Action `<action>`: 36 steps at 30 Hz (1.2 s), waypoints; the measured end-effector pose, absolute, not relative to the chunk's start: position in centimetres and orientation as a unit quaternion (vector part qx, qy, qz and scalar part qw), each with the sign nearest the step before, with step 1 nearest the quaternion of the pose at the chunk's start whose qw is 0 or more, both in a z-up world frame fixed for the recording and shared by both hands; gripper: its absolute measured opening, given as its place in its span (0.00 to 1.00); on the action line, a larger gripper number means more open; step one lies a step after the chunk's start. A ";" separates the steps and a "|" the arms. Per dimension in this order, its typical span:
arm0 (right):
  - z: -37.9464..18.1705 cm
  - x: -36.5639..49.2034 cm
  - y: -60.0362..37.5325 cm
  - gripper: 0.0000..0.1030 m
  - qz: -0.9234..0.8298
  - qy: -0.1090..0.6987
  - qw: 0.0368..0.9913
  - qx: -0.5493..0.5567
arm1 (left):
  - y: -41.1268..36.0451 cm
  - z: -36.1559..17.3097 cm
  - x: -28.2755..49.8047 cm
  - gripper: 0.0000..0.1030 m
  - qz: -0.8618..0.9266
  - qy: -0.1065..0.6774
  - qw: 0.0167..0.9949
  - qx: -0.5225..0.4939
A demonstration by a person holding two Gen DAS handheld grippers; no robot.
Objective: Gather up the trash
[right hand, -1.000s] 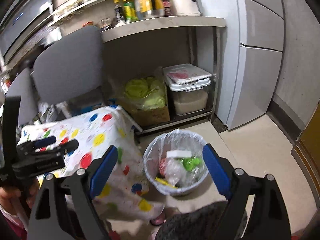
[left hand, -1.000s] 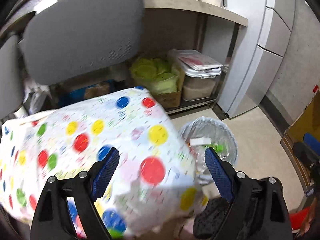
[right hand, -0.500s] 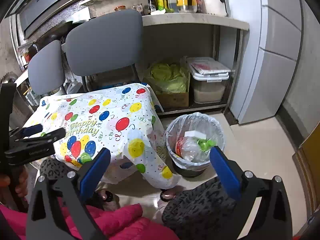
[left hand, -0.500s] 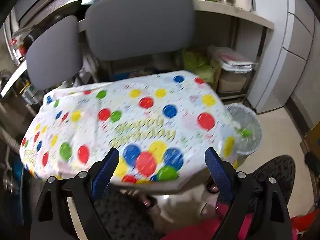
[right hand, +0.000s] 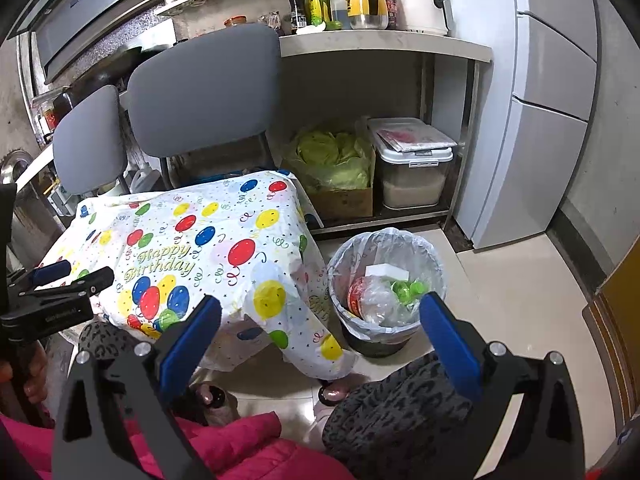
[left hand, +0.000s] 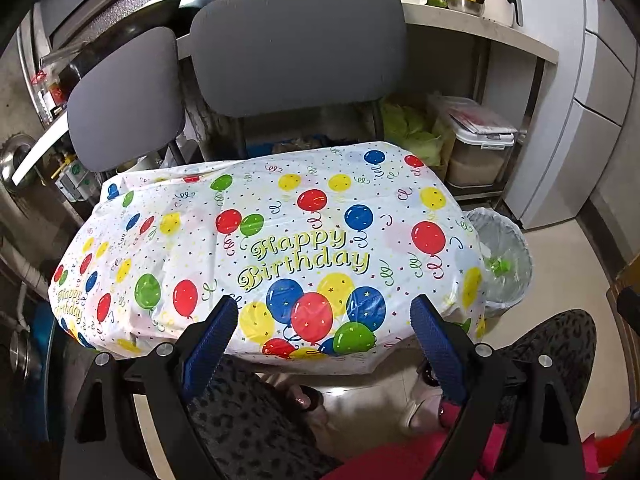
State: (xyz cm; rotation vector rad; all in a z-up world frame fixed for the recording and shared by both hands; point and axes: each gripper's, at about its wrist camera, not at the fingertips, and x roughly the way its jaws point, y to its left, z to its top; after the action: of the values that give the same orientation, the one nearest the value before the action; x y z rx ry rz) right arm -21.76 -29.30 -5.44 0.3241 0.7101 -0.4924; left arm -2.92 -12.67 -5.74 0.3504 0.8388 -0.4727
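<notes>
A small table under a balloon-print "Happy Birthday" cloth (left hand: 280,248) fills the left wrist view; no loose trash shows on it. It also shows in the right wrist view (right hand: 192,240). A bin with a clear liner (right hand: 386,280) stands on the floor right of the table, holding a plastic bottle, green pieces and a white block; its rim shows in the left wrist view (left hand: 504,260). My left gripper (left hand: 324,332) is open and empty, at the table's near edge; it also shows in the right wrist view (right hand: 56,280). My right gripper (right hand: 320,332) is open and empty, above the floor before the bin.
Two grey chairs (left hand: 296,44) stand behind the table. A shelf unit holds a box of cabbage (right hand: 336,168) and a lidded plastic container (right hand: 412,168); bottles (right hand: 320,4) stand on top. A grey fridge (right hand: 552,100) is at the right. The person's legs (right hand: 400,412) are below.
Both grippers have pulled back and up from the bin. The left gripper has swung left, so the whole table top is now in its view. Both stayed open.
</notes>
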 end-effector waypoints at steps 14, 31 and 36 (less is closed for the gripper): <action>-5.5 -21.7 -29.3 0.94 -0.236 0.342 0.896 0.156 | -12.3 -5.5 -2.6 0.85 -0.221 0.400 0.875 0.161; -5.5 -21.7 -29.4 0.94 -0.237 0.343 0.896 0.156 | -12.2 -5.3 -2.4 0.85 -0.220 0.398 0.876 0.160; -5.5 -21.7 -29.4 0.94 -0.236 0.343 0.896 0.156 | -12.2 -5.3 -2.3 0.85 -0.220 0.399 0.876 0.161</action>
State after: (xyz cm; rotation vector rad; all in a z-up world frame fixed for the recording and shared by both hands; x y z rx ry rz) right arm -21.71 -29.36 -5.51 0.3231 0.7111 -0.4897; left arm -2.33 -12.19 -5.32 0.3352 0.8321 -0.4588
